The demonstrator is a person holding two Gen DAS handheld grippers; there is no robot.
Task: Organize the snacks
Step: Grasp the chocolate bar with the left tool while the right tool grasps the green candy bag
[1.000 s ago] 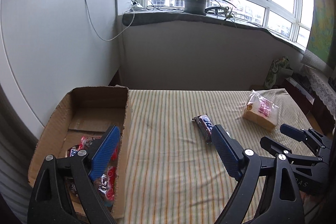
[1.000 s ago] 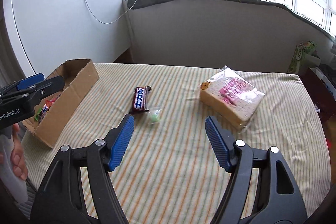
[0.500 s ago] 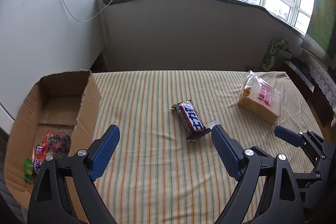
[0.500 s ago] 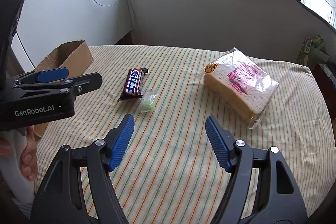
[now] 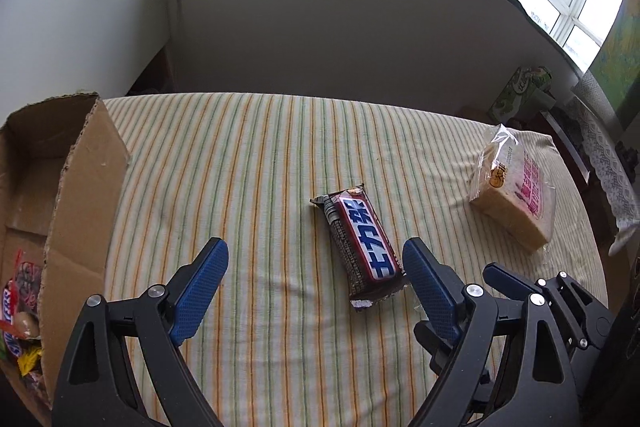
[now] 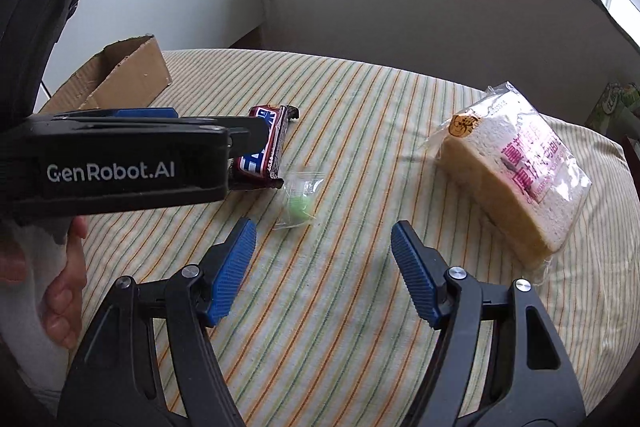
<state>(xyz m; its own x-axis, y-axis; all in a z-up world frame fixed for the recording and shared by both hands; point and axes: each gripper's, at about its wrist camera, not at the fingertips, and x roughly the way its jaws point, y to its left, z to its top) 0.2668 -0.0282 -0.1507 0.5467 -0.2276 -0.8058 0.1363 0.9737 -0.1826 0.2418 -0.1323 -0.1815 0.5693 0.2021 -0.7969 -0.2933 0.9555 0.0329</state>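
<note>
Your left gripper (image 5: 316, 285) hangs spread and empty near the chocolate bar (image 5: 360, 247); your right gripper (image 6: 324, 269) gapes empty near the green candy (image 6: 300, 201).

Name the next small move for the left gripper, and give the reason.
Probably shift the open left gripper slightly right and lower it to straddle the red-and-blue wrapped chocolate bar. The bar lies flat on the striped cloth close by the right finger, off-centre between the jaws; nothing is held.
</note>
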